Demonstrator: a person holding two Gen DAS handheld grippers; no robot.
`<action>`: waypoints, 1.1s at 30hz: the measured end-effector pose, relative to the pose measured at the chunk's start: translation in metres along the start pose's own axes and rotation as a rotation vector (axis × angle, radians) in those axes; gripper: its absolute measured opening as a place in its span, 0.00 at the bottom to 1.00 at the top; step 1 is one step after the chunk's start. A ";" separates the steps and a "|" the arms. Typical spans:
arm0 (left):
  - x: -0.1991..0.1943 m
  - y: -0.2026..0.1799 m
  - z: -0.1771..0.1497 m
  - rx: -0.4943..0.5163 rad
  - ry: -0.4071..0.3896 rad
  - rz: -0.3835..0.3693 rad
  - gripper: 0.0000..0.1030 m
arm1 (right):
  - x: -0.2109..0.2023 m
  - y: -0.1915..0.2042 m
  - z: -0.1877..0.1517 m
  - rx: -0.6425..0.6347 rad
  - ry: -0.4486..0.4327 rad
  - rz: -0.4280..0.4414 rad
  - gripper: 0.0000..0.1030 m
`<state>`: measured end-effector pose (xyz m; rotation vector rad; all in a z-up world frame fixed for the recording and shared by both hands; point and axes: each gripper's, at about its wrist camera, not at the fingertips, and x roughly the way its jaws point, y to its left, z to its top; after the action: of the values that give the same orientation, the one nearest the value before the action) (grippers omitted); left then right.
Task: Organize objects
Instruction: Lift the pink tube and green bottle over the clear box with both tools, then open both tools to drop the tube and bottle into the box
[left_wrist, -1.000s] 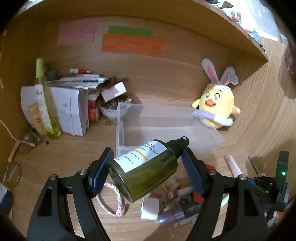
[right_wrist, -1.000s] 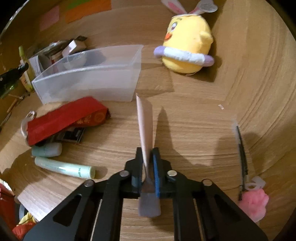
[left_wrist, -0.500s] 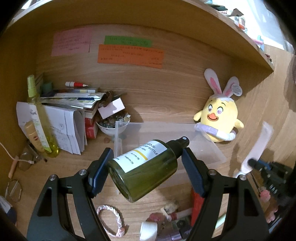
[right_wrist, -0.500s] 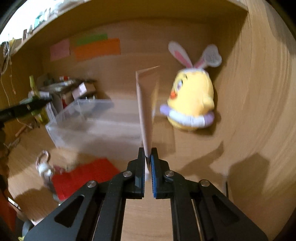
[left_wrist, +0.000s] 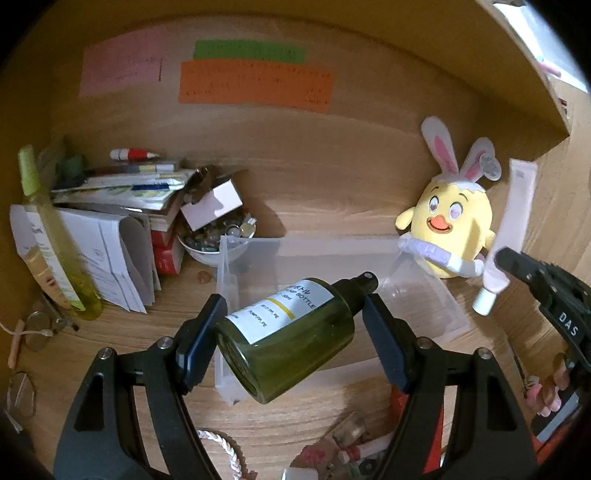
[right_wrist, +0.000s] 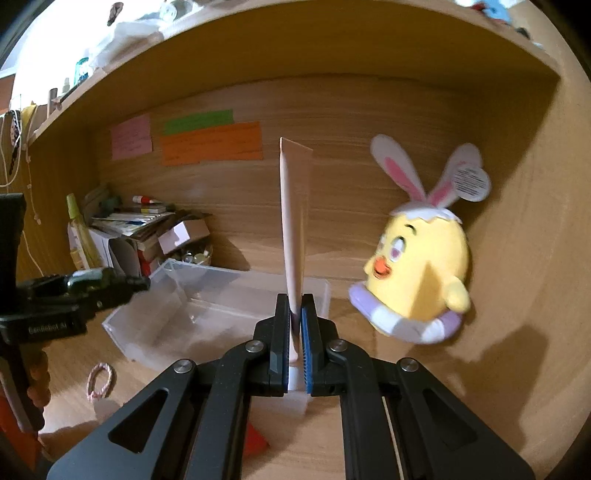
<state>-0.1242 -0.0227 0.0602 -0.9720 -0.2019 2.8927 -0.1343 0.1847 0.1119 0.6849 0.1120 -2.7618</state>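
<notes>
Left wrist view: the left claw (left_wrist: 293, 339) pinches a green spray bottle (left_wrist: 286, 338) crosswise between its pads, base toward the camera, black pump head pointing away and up to the right. It hangs above the near wall of the clear plastic bin (left_wrist: 332, 254); judged, this is a carry toward a drop into the bin. The white label with a yellow band reads "PUMP BOTTLE" in part; the smaller print is too fine to make out. The right claw (left_wrist: 498, 258) enters from the right edge, marked "DAS", holding a pale pink tube (left_wrist: 511, 221) upright with its white cap down. The yellow chick plush (left_wrist: 448, 225) with rabbit ears sits against the back wall just beside the bin. Pink, green and orange paper notes (left_wrist: 255, 83) are stuck on the wall; their writing is illegible. Papers and a tall yellow bottle (left_wrist: 48, 243) crowd the left corner of the counter (left_wrist: 295, 413).

Right wrist view: the right claw (right_wrist: 295, 325) is pressed together on the tube (right_wrist: 293, 221) near its cap end, the flat crimped end standing up. The thin tube explains the near-closed jaws. The bin (right_wrist: 155, 325) lies ahead and below, apparently empty. The left claw (right_wrist: 110, 284) shows at the left, its body lettered but unclear.
</notes>
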 end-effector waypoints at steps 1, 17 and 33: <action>0.004 0.000 0.001 0.001 0.009 0.000 0.73 | 0.005 0.002 0.002 -0.007 0.003 0.003 0.05; 0.068 -0.002 -0.001 0.034 0.152 0.015 0.73 | 0.085 0.022 -0.008 -0.127 0.146 -0.021 0.05; 0.076 -0.004 -0.004 0.058 0.182 0.007 0.74 | 0.113 0.040 -0.028 -0.167 0.247 0.030 0.08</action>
<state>-0.1824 -0.0092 0.0121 -1.2185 -0.1009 2.7773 -0.2049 0.1213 0.0344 0.9692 0.3758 -2.5907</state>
